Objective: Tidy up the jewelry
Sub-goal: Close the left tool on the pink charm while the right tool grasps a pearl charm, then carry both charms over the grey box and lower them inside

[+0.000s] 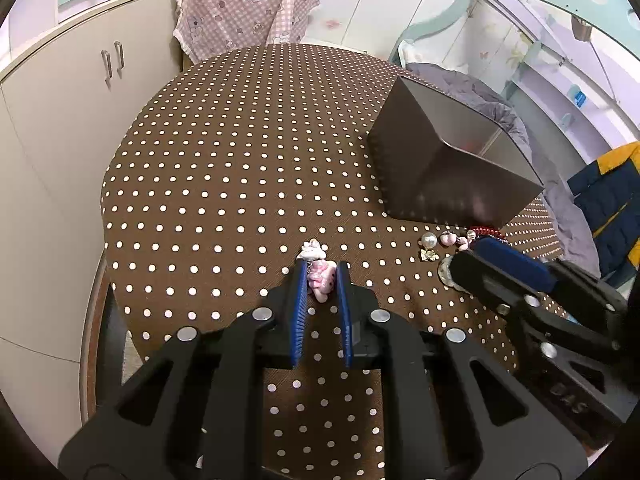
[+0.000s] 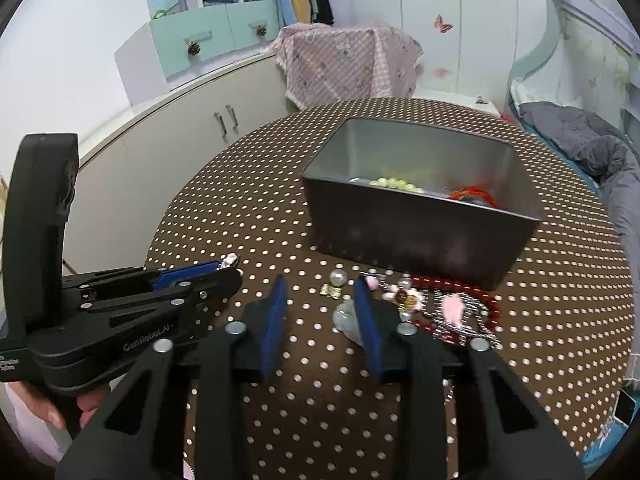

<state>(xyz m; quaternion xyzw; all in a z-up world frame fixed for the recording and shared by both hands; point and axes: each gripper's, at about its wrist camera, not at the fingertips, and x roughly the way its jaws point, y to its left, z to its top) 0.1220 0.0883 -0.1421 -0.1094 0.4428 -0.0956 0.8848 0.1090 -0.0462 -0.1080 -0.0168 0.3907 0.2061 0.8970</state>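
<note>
On the table: a brown cloth (image 1: pixel 240 160) with white dots covered the round top, and a grey metal box (image 2: pixel 420 216) stood open toward the far right.
Left gripper (image 1: pixel 320 280): its blue pads were closed on a small pink and white charm (image 1: pixel 320 276), which sat on the cloth between the fingertips. A white piece of the same charm stuck out just beyond the tips.
Right gripper (image 2: pixel 320 304): its jaws stood partly apart over the cloth. A pale grey-white ornament (image 2: pixel 346 318) lay against the inner face of the right-hand finger; the left-hand finger did not touch it, so nothing was clamped.
Loose jewelry: a pearl (image 2: pixel 337 278), a small gold clip (image 2: pixel 330 291), pink trinkets and a red bead bracelet (image 2: pixel 472 304) lay in a cluster on the cloth just in front of the box.
Inside the box: a string of pale yellow-green beads (image 2: pixel 394 185) and something red (image 2: pixel 472 194) rested at the bottom.
Person: a hand (image 2: pixel 60 408) held the left gripper's handle at the lower left of the right camera's view.
Background: a pink checked cloth (image 1: pixel 240 8) hung over something behind the table, beside cream cabinets (image 1: pixel 72 100).
</note>
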